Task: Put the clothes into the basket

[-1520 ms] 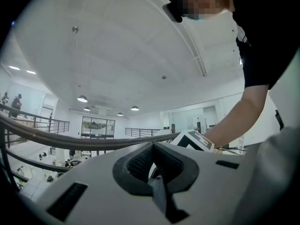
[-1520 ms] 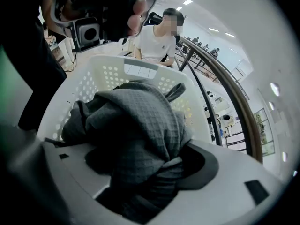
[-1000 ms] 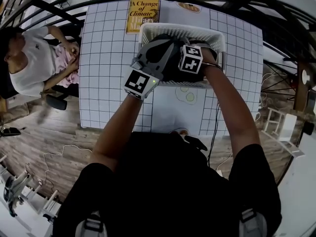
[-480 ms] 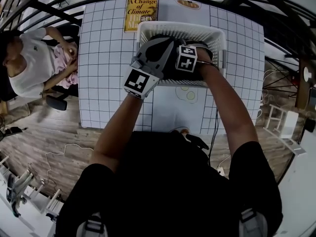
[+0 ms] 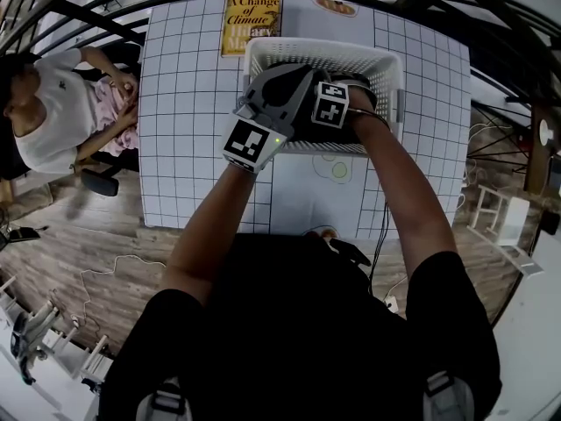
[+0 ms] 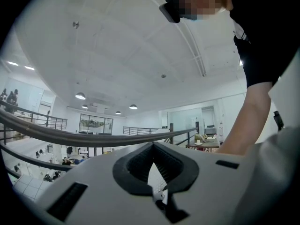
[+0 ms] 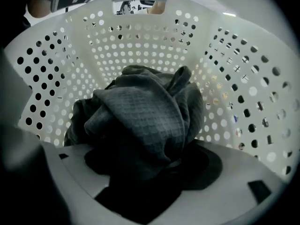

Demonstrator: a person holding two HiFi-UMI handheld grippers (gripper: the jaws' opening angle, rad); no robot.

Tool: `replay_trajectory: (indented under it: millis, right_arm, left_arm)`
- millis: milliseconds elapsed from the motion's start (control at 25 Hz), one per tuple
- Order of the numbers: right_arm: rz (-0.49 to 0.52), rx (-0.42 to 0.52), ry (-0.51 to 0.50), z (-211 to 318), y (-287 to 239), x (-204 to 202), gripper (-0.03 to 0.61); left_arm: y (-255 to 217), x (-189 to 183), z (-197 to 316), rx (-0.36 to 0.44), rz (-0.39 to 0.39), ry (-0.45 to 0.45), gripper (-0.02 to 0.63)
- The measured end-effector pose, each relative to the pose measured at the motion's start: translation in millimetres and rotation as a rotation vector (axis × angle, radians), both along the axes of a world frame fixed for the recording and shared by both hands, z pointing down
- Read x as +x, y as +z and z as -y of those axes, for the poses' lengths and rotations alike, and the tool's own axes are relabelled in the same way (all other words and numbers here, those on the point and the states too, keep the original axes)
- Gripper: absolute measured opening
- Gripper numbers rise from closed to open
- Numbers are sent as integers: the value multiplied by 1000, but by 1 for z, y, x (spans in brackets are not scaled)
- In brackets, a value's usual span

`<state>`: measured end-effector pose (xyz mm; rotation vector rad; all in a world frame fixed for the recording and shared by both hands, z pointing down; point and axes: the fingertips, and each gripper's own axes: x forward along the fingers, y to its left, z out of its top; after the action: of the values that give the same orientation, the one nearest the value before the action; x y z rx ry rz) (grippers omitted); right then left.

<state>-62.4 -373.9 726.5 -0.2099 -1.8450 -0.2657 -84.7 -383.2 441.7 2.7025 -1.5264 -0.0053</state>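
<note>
The person wears a black short-sleeved top [image 5: 298,323] with grey shoulder straps [image 5: 161,402]. The left gripper [image 6: 156,170] and right gripper [image 7: 140,186] are pale grey, each bearing a cube with black-and-white square markers.

Bright, even light, heavy fisheye bend.
Inside the basket [image 7: 225,78] you get soft shade; the near folds of the clothes [image 7: 140,121] blur dark, and the corners go black.

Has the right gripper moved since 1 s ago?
Yes. The right gripper has sunk deeper into the basket with the cloth: its cube looks smaller against the rim.
</note>
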Motion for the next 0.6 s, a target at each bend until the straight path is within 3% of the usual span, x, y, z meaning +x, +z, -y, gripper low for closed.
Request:
replay_trajectory:
  millis: [320,600]
  right_arm:
    - [-10,-19,44,3,5,0,410]
    - [13,-11,34,-3,-26,3,422]
  left_arm:
    - [-1,-4,-1,-2,-10,-7,3]
    - [-6,-5,-6,3,-3,-6,3]
